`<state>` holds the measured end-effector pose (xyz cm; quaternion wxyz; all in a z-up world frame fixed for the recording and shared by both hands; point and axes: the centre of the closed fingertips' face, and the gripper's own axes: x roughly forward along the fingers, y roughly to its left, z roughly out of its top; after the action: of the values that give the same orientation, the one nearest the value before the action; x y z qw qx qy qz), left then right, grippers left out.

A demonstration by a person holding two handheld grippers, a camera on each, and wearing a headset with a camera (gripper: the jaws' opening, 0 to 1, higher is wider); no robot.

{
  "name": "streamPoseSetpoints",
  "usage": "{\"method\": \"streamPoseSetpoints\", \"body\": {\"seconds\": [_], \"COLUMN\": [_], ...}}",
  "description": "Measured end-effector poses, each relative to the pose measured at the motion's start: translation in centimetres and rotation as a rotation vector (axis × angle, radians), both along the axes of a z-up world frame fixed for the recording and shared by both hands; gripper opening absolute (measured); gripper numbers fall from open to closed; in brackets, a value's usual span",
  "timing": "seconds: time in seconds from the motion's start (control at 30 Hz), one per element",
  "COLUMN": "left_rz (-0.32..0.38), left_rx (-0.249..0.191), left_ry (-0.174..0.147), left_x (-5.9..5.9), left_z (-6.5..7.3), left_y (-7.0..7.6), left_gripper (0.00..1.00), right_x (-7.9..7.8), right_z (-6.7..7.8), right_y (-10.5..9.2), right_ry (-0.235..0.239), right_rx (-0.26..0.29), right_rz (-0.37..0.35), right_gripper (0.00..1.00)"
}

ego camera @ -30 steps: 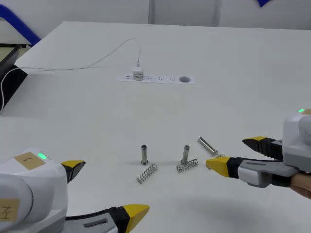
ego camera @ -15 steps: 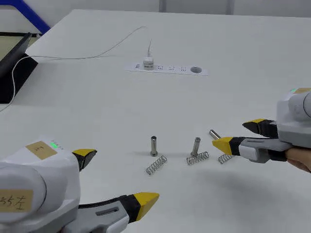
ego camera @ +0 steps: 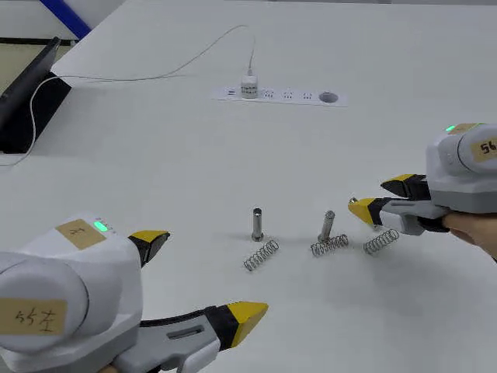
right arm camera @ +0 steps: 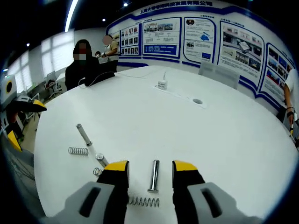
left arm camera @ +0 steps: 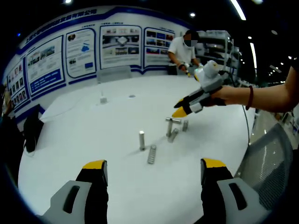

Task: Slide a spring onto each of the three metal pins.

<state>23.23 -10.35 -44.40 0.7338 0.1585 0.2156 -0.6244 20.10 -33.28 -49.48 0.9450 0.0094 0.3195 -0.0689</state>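
Fingers spread wide on right gripper [right arm camera: 151,166], straddling short silver steel pin [right arm camera: 153,175] lying flat on white bench [right arm camera: 224,135], pinching nothing. Small coiled wire spring [right arm camera: 144,201] just behind fingertips. Left gripper [left arm camera: 153,167] fingers likewise spread, empty, pins well ahead of them. Risks, judged: closing off-centre and rolling round pin away; clipping upright pin [ego camera: 327,226] near fingertips; pushing spring out of reach; slick steel slipping on pinch.

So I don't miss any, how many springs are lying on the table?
3. The left spring lies beside the left pin, the middle spring by the middle pin, the right spring near the right gripper. None seems hidden.
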Motion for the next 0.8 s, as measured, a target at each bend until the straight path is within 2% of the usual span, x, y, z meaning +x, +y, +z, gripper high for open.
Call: {"method": "streamPoseSetpoints", "body": {"seconds": [0.13, 0.23, 0.43, 0.53, 0.8], "left_rz": [0.001, -0.001, -0.005, -0.005, -0.006], "left_rx": [0.007, 0.015, 0.017, 0.020, 0.016], "left_ry": [-0.003, -0.002, -0.008, -0.002, -0.005], "left_x": [0.0, 0.0, 0.0, 0.0, 0.3], "left_z": [-0.2, -0.4, -0.6, -0.8, -0.6], "left_y": [-0.1, -0.1, -0.1, -0.1, -0.1], "left_gripper": [0.83, 0.83, 0.82, 0.82, 0.81], "right_x": [0.4, 0.6, 1.1, 1.2, 1.1], "right_z": [-0.9, -1.8, -2.9, -3.3, -4.0], "right_y": [-0.3, -0.5, -0.2, -0.3, -1.0], "right_ry": [0.011, 0.020, 0.041, 0.059, 0.074], "right_rx": [0.008, 0.049, 0.052, 0.030, 0.050], "right_rz": [-0.003, -0.023, -0.015, -0.010, -0.060], "right_gripper": [0.33, 0.30, 0.25, 0.23, 0.18]}}
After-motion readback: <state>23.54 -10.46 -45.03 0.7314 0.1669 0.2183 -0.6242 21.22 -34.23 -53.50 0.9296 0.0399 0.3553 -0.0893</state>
